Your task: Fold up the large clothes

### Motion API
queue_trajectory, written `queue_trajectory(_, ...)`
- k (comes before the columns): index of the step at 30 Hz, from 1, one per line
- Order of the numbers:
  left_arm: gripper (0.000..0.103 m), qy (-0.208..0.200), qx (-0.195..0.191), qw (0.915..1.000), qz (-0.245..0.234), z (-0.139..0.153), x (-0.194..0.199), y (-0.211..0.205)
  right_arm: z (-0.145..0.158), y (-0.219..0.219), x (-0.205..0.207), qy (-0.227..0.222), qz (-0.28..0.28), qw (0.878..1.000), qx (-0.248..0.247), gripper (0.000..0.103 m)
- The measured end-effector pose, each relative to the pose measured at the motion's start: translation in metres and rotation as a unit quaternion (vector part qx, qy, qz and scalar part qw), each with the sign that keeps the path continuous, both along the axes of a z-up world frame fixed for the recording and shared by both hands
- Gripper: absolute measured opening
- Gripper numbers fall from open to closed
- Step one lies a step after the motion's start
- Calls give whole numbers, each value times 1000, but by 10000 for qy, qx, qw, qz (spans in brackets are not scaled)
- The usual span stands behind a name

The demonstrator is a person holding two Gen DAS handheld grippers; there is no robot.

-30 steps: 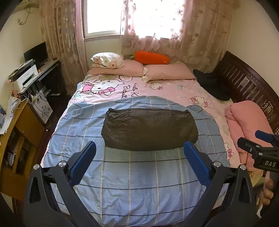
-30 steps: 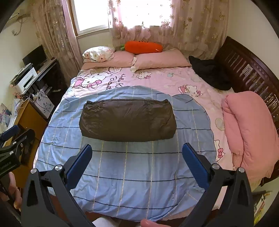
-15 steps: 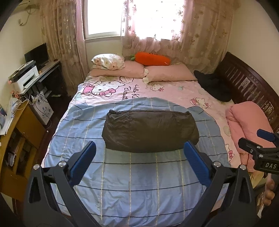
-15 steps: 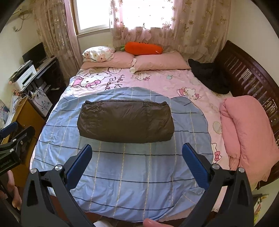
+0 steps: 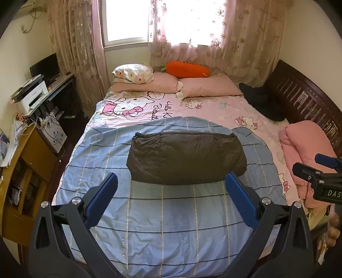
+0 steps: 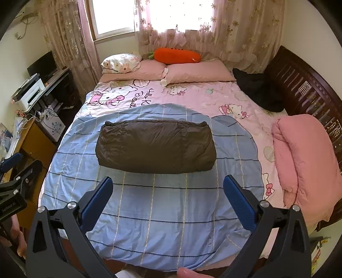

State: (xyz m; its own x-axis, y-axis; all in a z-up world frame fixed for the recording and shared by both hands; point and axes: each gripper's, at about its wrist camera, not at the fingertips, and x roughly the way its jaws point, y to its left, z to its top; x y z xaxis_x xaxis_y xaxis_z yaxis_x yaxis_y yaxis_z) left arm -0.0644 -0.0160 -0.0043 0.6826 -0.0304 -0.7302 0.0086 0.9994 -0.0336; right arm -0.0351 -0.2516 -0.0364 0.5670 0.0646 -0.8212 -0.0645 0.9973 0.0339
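This is a bedroom in a home. A wide bed (image 5: 213,111) with a cartoon-cat sheet fills the room, with pink pillows (image 5: 209,87) and a carrot plush (image 5: 187,69) at its head below a window (image 5: 126,19) hung with flowered lace curtains (image 5: 239,38). A dark wooden headboard (image 5: 303,100) runs along the right side. At the left, a counter (image 5: 59,83) carries a printer (image 5: 32,94) and a monitor (image 5: 44,68).
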Motion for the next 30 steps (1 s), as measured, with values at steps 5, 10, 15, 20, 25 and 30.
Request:
queue_trajectory(5, 101, 11, 22, 10000, 26, -4, 3, 1, -1, -1, 3, -62, -38, 9999, -103, 102)
queue_trajectory(10, 101, 28, -114, 9999, 57, -5, 7, 5, -2, 6, 4, -192, 19, 9990, -412, 102)
queue_trajectory(15, 101, 25, -88, 10000, 32, -7, 8, 4, -7, 10, 6, -140, 66, 9989, -436, 102)
queue_trajectory(20, 101, 52, -98, 9999, 13, -11, 10, 4, -7, 7, 11, -114, 41, 9991, -409, 102)
queue_trajectory(25, 101, 28, -55, 10000, 9, -13, 12, 8, -6, 5, 14, -115, -19, 9994, -334, 102)
queue_trajectory(30, 101, 29, -37, 10000, 23, -15, 14, 9, -6, 5, 16, -106, -18, 9993, -357, 102)
